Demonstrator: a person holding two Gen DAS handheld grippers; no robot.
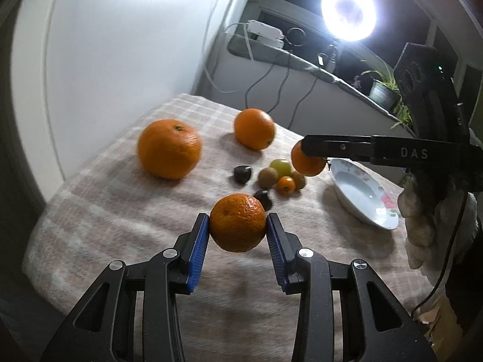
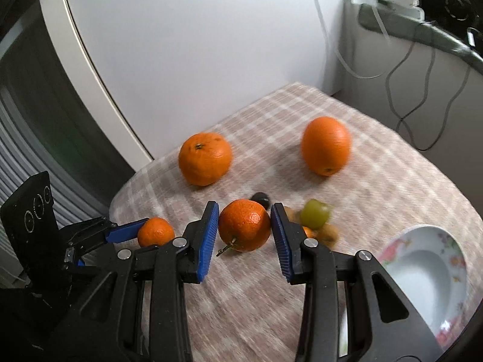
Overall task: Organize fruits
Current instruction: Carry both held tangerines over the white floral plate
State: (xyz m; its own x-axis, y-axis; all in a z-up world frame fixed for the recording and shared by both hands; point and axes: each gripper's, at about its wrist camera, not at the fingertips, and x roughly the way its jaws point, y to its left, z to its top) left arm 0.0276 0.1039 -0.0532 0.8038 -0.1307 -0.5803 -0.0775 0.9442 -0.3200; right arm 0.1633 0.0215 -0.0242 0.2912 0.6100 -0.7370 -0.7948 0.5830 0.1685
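Blue ribbed pads of our left hand-held gripper are pinching a small mandarin from both sides, holding it clear above the checked blanket that covers the bench. Our right hand-held gripper is clamped the same way on a second mandarin with a stem, also off the cloth; its pads press on the fruit's flanks.

Just past the two held fruits lies a cluster of small pieces: a green grape, kiwi-like brown fruits, a tiny kumquat and two dark plum-like pieces, all close together or touching. Farther back rest two big oranges, one on the left and one nearer the middle, well apart from each other.

The relation that matters, we judge, is with the flower-rimmed white dish: it sits empty at the right edge of the blanket, to the right of both held fruits. Our right hand is the nearer one, with the dish just beside and below its right finger in its own view; our left must cross over the small cluster to reach it. The mandarins are nearly round, so no long axis constrains the drop.
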